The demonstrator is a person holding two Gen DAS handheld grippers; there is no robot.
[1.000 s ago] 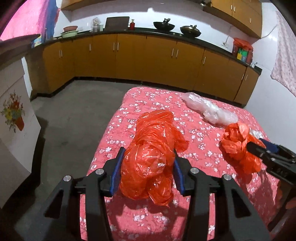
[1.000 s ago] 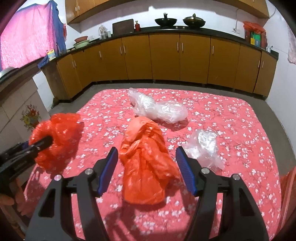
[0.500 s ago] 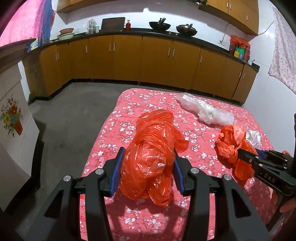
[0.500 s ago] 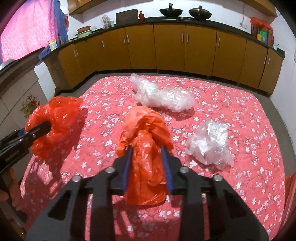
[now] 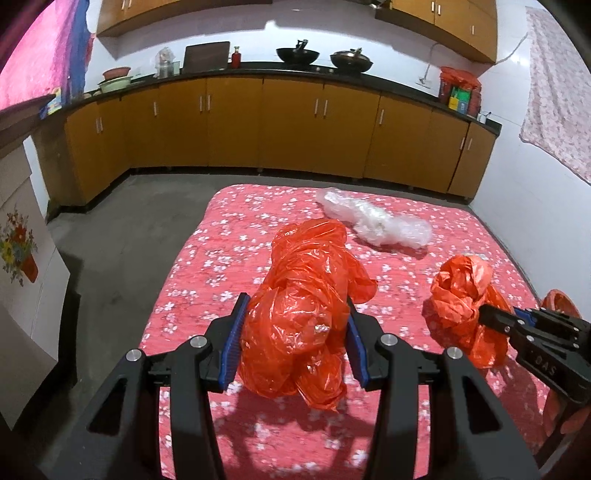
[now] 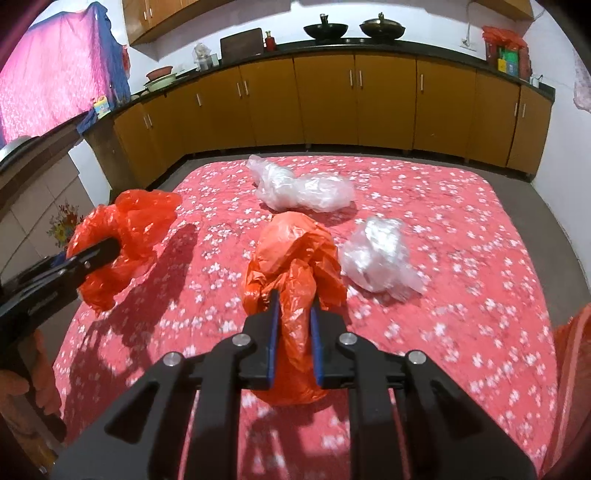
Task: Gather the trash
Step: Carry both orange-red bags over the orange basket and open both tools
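Two crinkly orange bags (image 5: pixel 295 317) (image 6: pixel 295 273) — jaws-pinched, closing

A home kitchen. Across the top of the frame a run of orange-brown cabinets (image 5: pixel 288 122) stands under a dark tabletop (image 5: pixel 295 70) carrying two black woks (image 6: pixel 327 30), a cutting board (image 5: pixel 202 55), bowls (image 5: pixel 116 74) and a red bottle (image 6: pixel 269 40). More cabinets hang above. In the middle lies a bed (image 6: pixel 461 229) with a red flowered cover, on a grey concrete floor (image 5: pixel 122 229).
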